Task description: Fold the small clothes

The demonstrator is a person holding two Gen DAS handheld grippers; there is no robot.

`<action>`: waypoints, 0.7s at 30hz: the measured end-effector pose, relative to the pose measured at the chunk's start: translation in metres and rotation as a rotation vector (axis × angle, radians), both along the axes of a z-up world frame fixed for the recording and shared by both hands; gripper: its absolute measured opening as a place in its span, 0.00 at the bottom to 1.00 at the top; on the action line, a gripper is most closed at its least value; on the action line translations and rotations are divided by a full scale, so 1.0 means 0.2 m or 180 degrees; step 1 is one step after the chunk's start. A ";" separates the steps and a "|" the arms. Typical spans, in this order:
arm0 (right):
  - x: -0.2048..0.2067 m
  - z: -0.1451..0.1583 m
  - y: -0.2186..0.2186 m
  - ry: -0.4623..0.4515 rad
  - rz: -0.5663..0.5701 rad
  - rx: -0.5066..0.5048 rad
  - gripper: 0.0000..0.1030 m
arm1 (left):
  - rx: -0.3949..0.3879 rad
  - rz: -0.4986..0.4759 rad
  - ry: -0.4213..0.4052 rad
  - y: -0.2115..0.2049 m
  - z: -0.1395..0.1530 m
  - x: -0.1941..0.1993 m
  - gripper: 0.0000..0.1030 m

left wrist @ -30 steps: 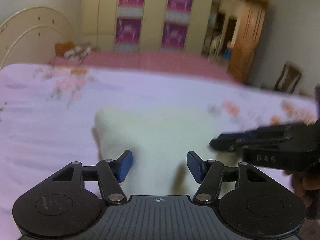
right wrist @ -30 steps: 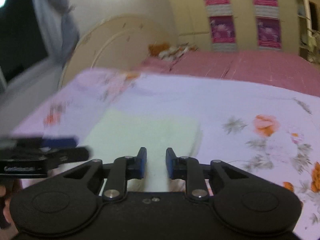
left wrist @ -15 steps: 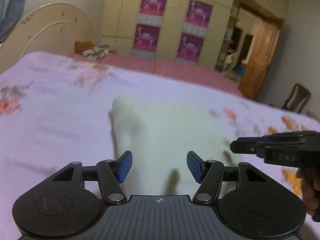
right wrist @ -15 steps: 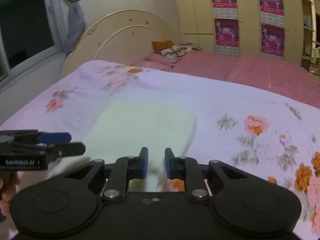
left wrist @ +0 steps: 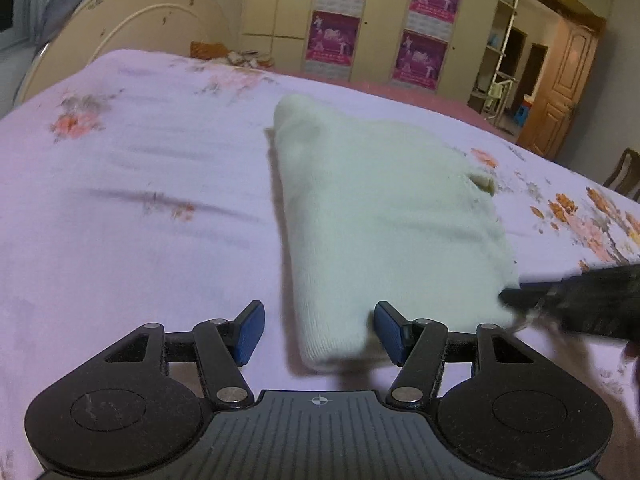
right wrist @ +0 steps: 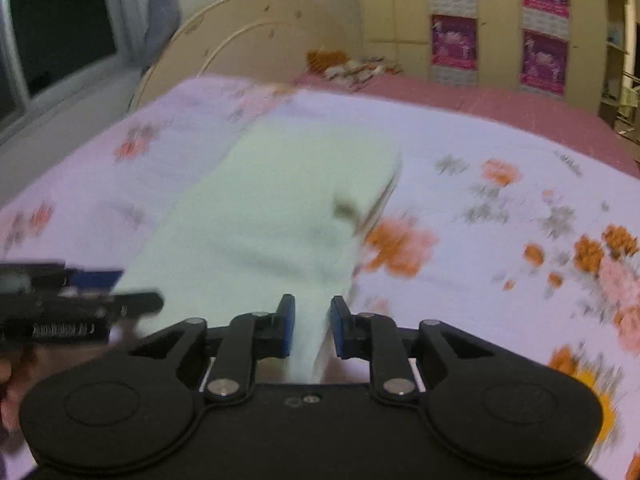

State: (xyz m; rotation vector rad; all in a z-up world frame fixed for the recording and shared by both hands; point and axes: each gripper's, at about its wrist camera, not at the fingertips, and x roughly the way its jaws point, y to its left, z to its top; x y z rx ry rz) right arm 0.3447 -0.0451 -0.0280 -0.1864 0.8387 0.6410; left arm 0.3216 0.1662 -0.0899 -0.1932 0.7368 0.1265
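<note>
A pale cream folded garment [left wrist: 384,216] lies on the lilac floral bedspread [left wrist: 140,184]. My left gripper [left wrist: 318,330] is open, with the garment's near left corner between its blue pads. My right gripper [right wrist: 312,330] has its pads close together, and the garment's [right wrist: 272,216] near edge runs between them; whether they clamp it is unclear. The right gripper also shows at the right edge of the left wrist view [left wrist: 580,300]. The left gripper shows at the left edge of the right wrist view [right wrist: 80,300].
A cream headboard [right wrist: 248,36] stands at the far left of the bed. A pink sheet [right wrist: 480,96] covers the far side. Wardrobes with purple posters [left wrist: 420,20] line the back wall. A wooden door [left wrist: 560,92] and a chair [left wrist: 624,172] are at the right.
Both grippers have moved forward and lower toward the garment's near edge. The garment now sits between each gripper's pads. The right gripper's pads stay close together.
</note>
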 end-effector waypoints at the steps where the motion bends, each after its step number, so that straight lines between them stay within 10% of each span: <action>1: 0.00 -0.03 -0.01 0.0037 -0.0028 0.0008 0.24 | 0.0030 -0.0003 0.0011 -0.02 0.01 -0.02 0.59; 3: 0.00 -0.01 -0.03 0.0163 -0.0156 0.0094 0.26 | 0.0078 -0.0015 0.0022 -0.04 0.03 -0.06 0.60; 6: -0.04 0.06 -0.07 0.0132 -0.0232 0.0183 0.28 | 0.0158 0.0045 -0.0069 -0.09 0.08 -0.17 0.90; 11: -0.22 0.22 -0.21 -0.0047 -0.0370 0.0456 0.66 | 0.0181 0.0005 -0.0330 -0.17 0.23 -0.36 0.92; 21: -0.61 0.45 -0.37 -0.0290 -0.0517 0.0652 0.99 | 0.0207 0.0001 -0.0548 -0.33 0.46 -0.77 1.00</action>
